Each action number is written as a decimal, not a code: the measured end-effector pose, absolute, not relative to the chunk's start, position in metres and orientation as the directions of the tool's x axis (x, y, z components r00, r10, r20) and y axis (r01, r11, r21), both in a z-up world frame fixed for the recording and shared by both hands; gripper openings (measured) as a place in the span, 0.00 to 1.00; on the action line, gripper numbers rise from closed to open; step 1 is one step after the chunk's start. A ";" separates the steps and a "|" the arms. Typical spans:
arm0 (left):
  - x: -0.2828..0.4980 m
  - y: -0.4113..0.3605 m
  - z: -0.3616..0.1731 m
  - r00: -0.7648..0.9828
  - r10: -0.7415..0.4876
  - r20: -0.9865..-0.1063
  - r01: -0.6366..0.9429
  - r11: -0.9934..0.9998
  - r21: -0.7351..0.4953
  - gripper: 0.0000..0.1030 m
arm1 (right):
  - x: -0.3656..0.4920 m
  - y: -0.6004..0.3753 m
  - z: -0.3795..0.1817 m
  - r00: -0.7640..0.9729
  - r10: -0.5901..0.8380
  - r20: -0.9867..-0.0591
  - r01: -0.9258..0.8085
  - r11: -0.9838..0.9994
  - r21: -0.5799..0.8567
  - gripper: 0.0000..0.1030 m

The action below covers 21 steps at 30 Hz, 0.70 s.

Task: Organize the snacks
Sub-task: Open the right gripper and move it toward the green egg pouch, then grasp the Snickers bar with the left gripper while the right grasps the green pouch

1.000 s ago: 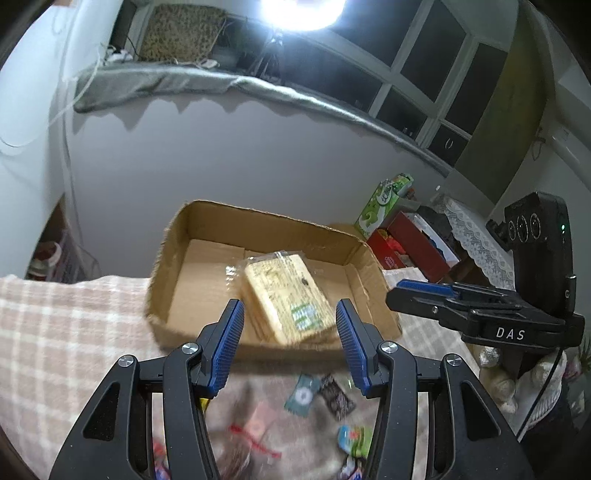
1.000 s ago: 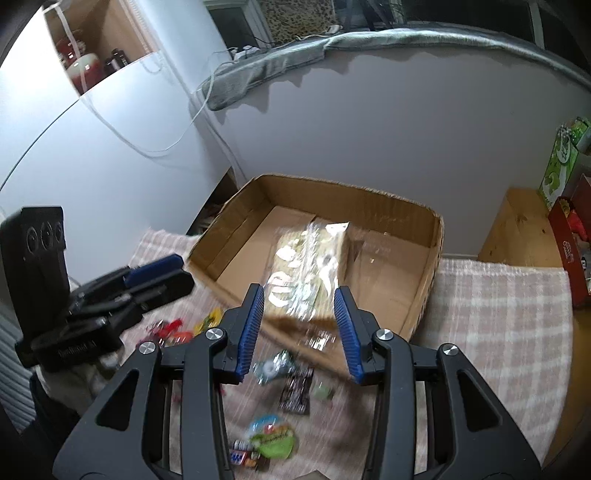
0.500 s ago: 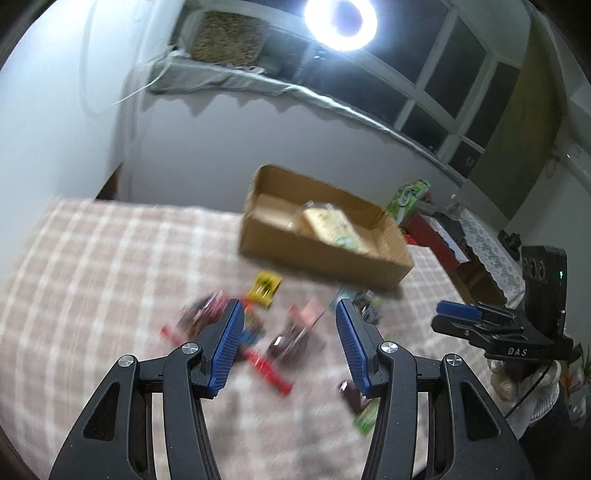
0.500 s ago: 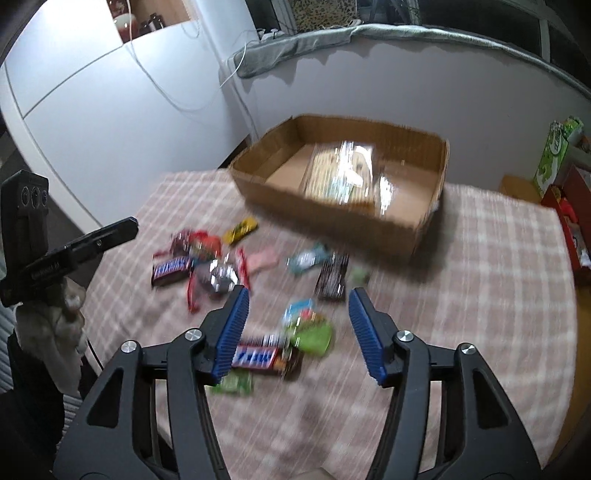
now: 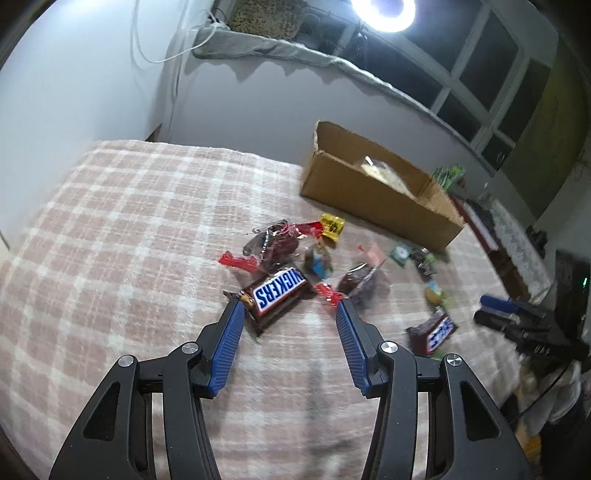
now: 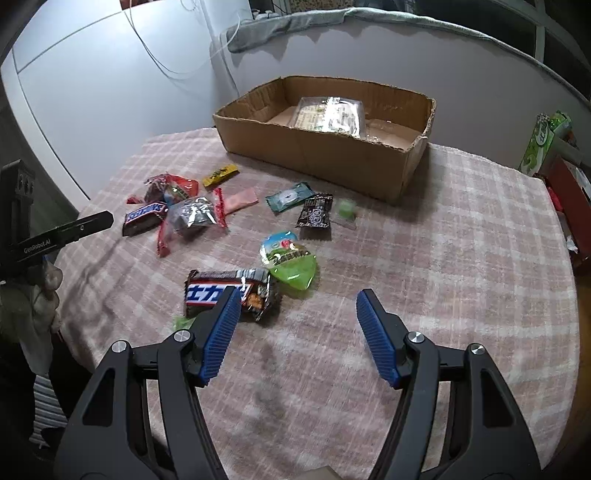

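Both grippers have pulled back from the cardboard box (image 6: 325,147), where 1 clear packet (image 6: 328,114) lies, to the loose snacks. Left gripper (image 5: 290,314), released, faces a Snickers bar (image 5: 277,291); right gripper (image 6: 295,304), jaws just widened, empty. Checked cloth (image 6: 461,240) covers the surface; ring light (image 5: 384,11) above.

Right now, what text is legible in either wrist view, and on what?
"SNICKERS": upside down on the brown bar wrapper ahead of the left gripper.
"GenRobot.AI": on the left gripper's black body, seen from the right wrist.
Chinese characters on the second brown bar at the right gripper: present, partly hidden.
Yellow packet, green pouch, black packet: print too small or blurred.
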<state>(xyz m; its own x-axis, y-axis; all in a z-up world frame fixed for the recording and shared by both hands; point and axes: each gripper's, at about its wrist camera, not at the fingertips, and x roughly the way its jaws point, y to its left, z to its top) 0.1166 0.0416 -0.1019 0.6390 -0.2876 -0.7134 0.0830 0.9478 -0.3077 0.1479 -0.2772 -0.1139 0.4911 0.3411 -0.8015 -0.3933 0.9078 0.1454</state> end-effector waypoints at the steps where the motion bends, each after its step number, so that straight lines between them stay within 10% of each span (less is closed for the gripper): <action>1: 0.120 0.041 -0.104 0.632 -0.280 -0.723 0.089 0.953 -0.291 0.48 | 0.151 -0.276 -0.114 0.488 0.343 -0.803 -0.397 0.906 0.145 0.66; 21: 0.158 0.033 -0.130 0.516 -0.275 -0.811 0.189 0.960 -0.206 0.36 | 0.198 -0.247 -0.141 0.375 0.355 -0.856 -0.450 0.878 0.167 0.58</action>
<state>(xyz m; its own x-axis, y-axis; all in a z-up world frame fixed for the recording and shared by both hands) 0.1583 0.0335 -0.1300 0.5155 -0.2754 -0.8114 0.1894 0.9601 -0.2056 0.1978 -0.2471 -0.1406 0.3751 0.3548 -0.8564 -0.4495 0.8776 0.1667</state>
